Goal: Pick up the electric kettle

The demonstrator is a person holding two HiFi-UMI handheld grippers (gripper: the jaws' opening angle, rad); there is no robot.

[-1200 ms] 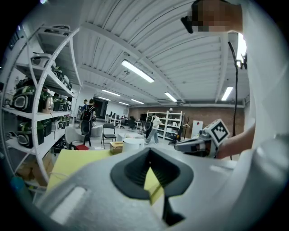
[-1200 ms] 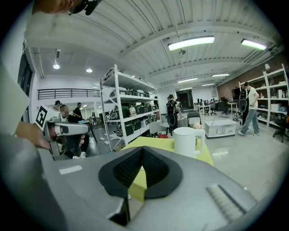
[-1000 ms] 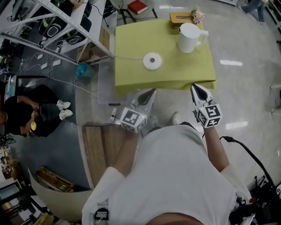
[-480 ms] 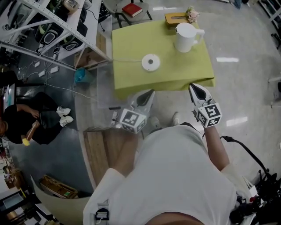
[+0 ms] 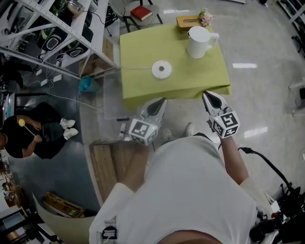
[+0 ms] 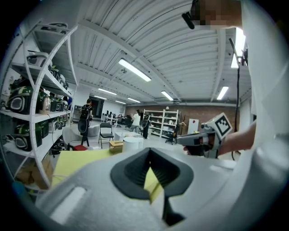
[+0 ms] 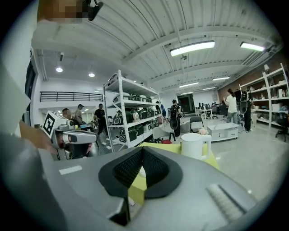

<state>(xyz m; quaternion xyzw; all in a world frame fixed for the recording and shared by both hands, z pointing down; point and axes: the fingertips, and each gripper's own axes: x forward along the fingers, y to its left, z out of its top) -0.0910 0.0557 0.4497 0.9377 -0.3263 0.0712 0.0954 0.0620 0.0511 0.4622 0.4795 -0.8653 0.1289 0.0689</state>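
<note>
The white electric kettle (image 5: 199,41) stands upright near the far right corner of the yellow-green table (image 5: 143,52), handle to the right. Its round white base (image 5: 161,69) lies apart from it at the table's middle, with a cord running left. The kettle also shows in the right gripper view (image 7: 194,145) and, smaller, in the left gripper view (image 6: 132,144). My left gripper (image 5: 163,99) and right gripper (image 5: 205,94) hover short of the table's near edge. Both point towards it, shut and empty. The jaws meet in each gripper view: left gripper (image 6: 149,150), right gripper (image 7: 142,149).
A wooden tissue box (image 5: 187,20) with flowers sits behind the kettle. A chair holding a red book (image 5: 141,12) stands beyond the table. Metal shelving (image 5: 52,28) with appliances runs along the left. A person (image 5: 28,131) sits on the floor at left. A wooden pallet (image 5: 107,159) lies below my left gripper.
The head view has shifted a little, so the table sits slightly higher and further left in the frame. Both grippers keep their places and stay shut.
</note>
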